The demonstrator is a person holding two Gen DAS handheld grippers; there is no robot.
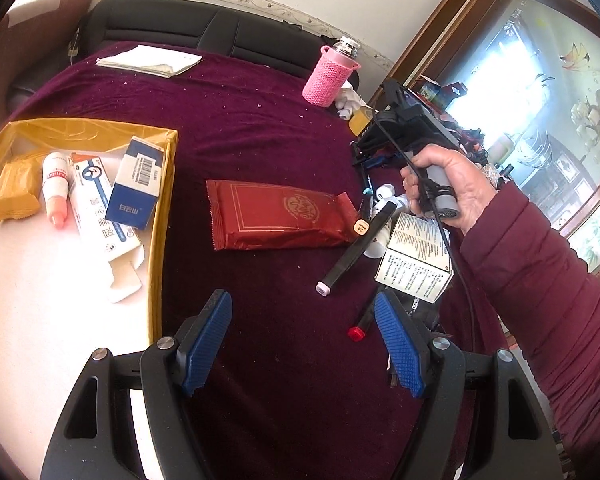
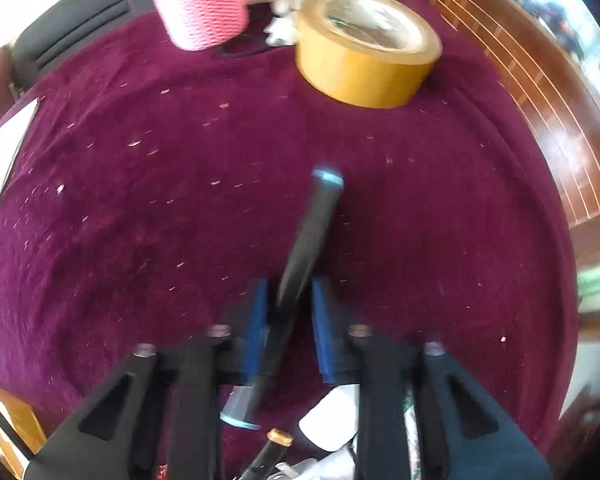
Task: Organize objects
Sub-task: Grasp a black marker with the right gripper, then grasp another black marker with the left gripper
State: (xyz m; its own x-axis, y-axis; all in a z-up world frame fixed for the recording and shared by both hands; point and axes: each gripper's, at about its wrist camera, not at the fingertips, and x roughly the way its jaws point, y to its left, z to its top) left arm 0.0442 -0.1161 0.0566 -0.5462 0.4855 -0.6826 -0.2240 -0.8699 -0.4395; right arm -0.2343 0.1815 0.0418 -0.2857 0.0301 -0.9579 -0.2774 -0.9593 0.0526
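My left gripper (image 1: 304, 340) is open and empty above the maroon cloth, just right of the yellow box (image 1: 162, 216). The box holds a blue carton (image 1: 136, 184), a white carton (image 1: 100, 216), a pink-tipped tube (image 1: 56, 188) and a yellow packet (image 1: 14, 194). A red foil packet (image 1: 280, 214), a black marker with an orange cap (image 1: 354, 254) and a red-capped marker (image 1: 362, 320) lie ahead. My right gripper (image 2: 288, 320) is shut on a black marker with blue ends (image 2: 300, 256), held above the cloth. In the left wrist view the right gripper's body (image 1: 404, 128) shows, its fingers hidden.
A pink knitted bottle (image 1: 330, 74) stands at the back, also in the right wrist view (image 2: 196, 0). A roll of yellow tape (image 2: 364, 48) sits beside it. A printed leaflet (image 1: 418, 258), white papers (image 1: 150, 60) and small white items (image 2: 332, 420) lie on the cloth. A wooden cabinet (image 2: 540, 120) stands right.
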